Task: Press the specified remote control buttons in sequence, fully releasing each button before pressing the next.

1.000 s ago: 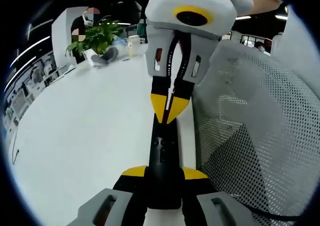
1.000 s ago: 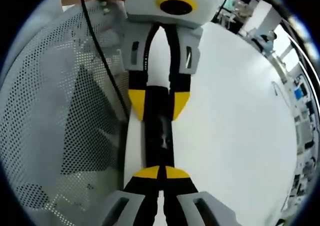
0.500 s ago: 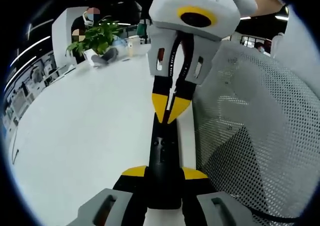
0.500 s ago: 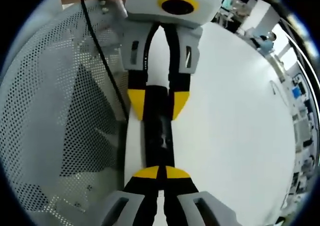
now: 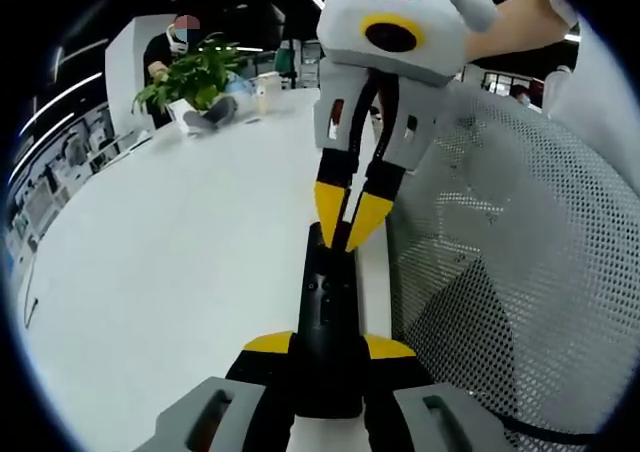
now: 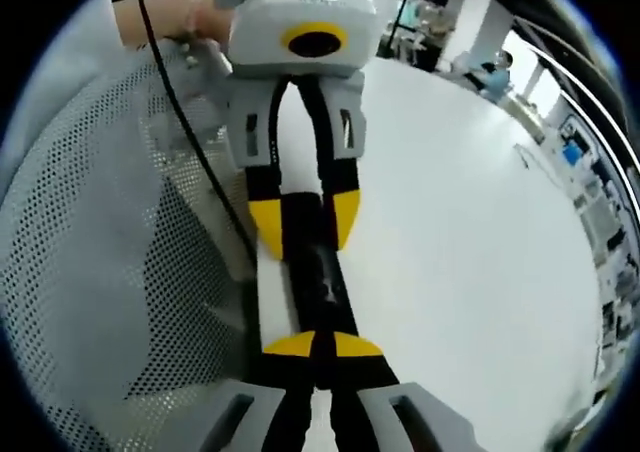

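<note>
Left gripper view shows the left gripper [image 5: 328, 344] clamped on the near end of the slim black plastic remote control [image 5: 327, 317], holding it out over the white bench [image 5: 170, 262], beside the grey mesh chair back [image 5: 510, 302]. Opposite it, the right gripper [image 5: 350, 220] has its yellow-tipped jaws pinched together with the tips resting on the remote's far end. Half a second ago those tips sat a little further down the remote, nearer the round button cluster; now they have drawn back towards the far end and the gripper has tilted. I read that as one press finished and the button let go, before the next.

Right gripper view has the right gripper [image 6: 313, 344] closed above the remote [image 6: 310, 272], with the left gripper [image 6: 297, 220] gripping it beyond.
</note>
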`<state>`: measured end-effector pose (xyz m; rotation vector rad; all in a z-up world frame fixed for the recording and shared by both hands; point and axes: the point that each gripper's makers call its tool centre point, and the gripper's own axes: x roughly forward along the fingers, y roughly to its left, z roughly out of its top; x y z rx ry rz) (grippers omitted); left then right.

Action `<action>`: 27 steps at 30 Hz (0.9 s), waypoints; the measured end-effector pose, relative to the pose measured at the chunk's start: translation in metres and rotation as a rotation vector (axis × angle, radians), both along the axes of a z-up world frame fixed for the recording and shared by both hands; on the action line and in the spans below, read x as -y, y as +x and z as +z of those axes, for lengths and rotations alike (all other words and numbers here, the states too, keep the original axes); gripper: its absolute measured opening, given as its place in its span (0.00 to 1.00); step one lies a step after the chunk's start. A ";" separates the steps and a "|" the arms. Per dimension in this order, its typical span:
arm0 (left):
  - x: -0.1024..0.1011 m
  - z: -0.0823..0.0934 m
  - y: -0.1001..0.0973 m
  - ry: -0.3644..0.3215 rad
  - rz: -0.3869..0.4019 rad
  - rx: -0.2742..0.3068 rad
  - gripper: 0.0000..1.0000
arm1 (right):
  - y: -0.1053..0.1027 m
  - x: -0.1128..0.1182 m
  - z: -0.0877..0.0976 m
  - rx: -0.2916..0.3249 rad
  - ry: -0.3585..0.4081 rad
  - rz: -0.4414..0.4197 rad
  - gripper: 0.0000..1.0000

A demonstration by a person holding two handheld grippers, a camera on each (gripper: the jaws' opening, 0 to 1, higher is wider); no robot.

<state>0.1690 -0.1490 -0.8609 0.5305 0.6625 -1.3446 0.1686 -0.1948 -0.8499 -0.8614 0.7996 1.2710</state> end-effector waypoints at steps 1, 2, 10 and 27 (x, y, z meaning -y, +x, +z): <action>0.000 0.000 0.000 0.001 -0.001 0.000 0.23 | 0.002 -0.002 0.001 0.000 0.010 -0.001 0.04; 0.000 0.000 0.000 0.001 -0.001 0.001 0.23 | 0.003 -0.004 0.001 0.001 0.007 -0.001 0.04; 0.000 0.000 0.001 -0.003 -0.003 0.000 0.23 | 0.006 -0.008 -0.001 -0.062 0.023 -0.008 0.05; 0.000 0.001 0.002 -0.011 -0.002 -0.002 0.23 | 0.006 -0.009 -0.002 -0.037 0.033 0.027 0.05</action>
